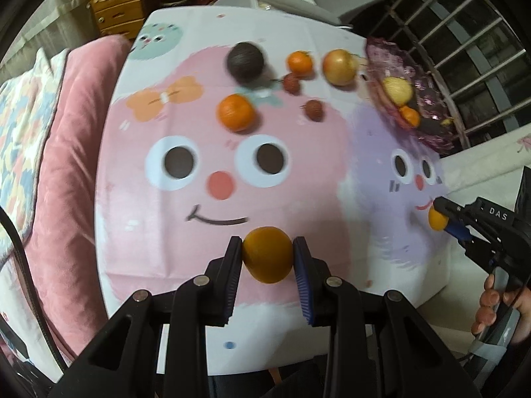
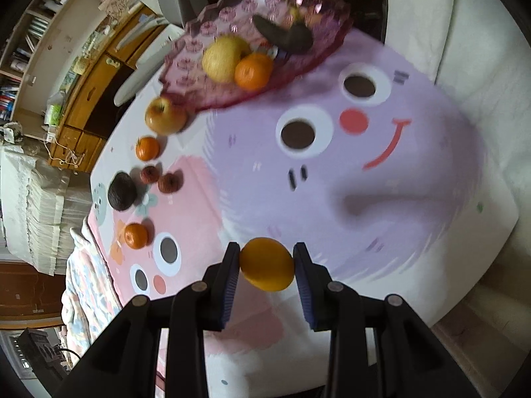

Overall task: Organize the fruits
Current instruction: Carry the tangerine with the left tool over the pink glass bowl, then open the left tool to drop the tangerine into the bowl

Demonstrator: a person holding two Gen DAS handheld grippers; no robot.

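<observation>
My left gripper (image 1: pixel 267 248) is shut on an orange (image 1: pixel 267 254) held above the near part of the table. My right gripper (image 2: pixel 266 254) is shut on another orange (image 2: pixel 267 264); it also shows in the left wrist view (image 1: pixel 441 214) at the right with its orange (image 1: pixel 436 220). A purple glass bowl (image 2: pixel 205 46), seen too in the left wrist view (image 1: pixel 428 96), holds a yellow apple (image 2: pixel 224 58), a tangerine (image 2: pixel 254 71) and a dark fruit (image 2: pixel 285 34). Loose on the table lie an apple (image 1: pixel 339 67), two tangerines (image 1: pixel 236 112) (image 1: pixel 299 63), an avocado (image 1: pixel 245 63) and two lychees (image 1: pixel 292 83) (image 1: pixel 313 110).
The table carries a cloth with cartoon faces (image 1: pixel 212 179). A pink cushion (image 1: pixel 63 172) lies along the left edge. Wooden drawers (image 1: pixel 116 3) stand behind, and a window grille (image 1: pixel 464 49) is at the far right. A white surface (image 2: pixel 464 49) borders the table's right side.
</observation>
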